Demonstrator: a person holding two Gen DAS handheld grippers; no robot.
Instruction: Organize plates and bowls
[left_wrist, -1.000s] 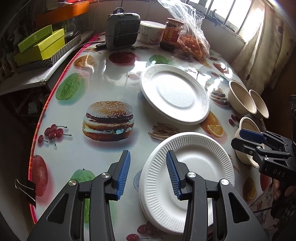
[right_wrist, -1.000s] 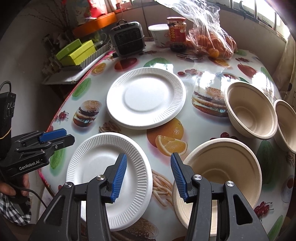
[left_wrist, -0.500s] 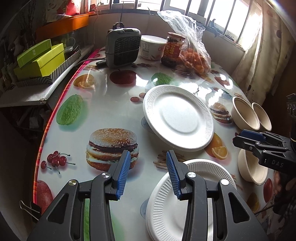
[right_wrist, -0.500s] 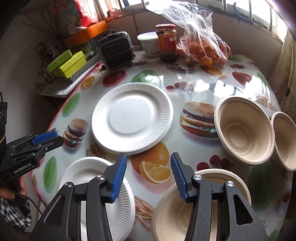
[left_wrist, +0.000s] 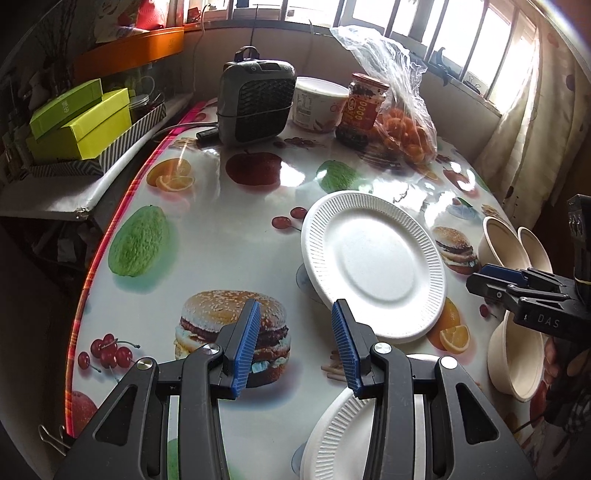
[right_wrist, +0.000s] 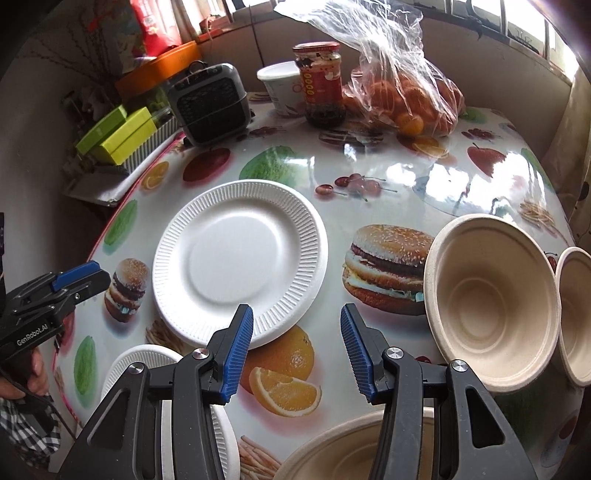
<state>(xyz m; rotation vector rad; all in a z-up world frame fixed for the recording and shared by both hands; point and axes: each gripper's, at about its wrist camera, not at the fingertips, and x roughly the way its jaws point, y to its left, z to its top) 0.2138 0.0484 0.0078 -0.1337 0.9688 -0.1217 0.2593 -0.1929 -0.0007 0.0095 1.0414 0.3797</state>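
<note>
White ribbed plates (right_wrist: 240, 258), beige bowls (right_wrist: 491, 299), glossy worktop (left_wrist: 229, 221) printed with burgers and fruit, lime-green boxes (left_wrist: 79, 125).

white plates: 2 (right_wrist: 240, 258) (right_wrist: 147, 373) | tan bowls: 3 (right_wrist: 491, 299) (right_wrist: 576, 317) (right_wrist: 351, 454) | jars: 1 (right_wrist: 321, 85) | white tubs: 1 (right_wrist: 280, 86) | bags of oranges: 1 (right_wrist: 406, 92) | green boxes: 2 (left_wrist: 66, 103) (left_wrist: 85, 133)

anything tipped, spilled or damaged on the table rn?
Nothing spilled or broken. One oddity: the far plate seems to sit tilted, its left edge lifted with a shadow underneath, rather than flat on the table. The bowls stand upright and empty. Both claws are open and hold nothing.
</note>
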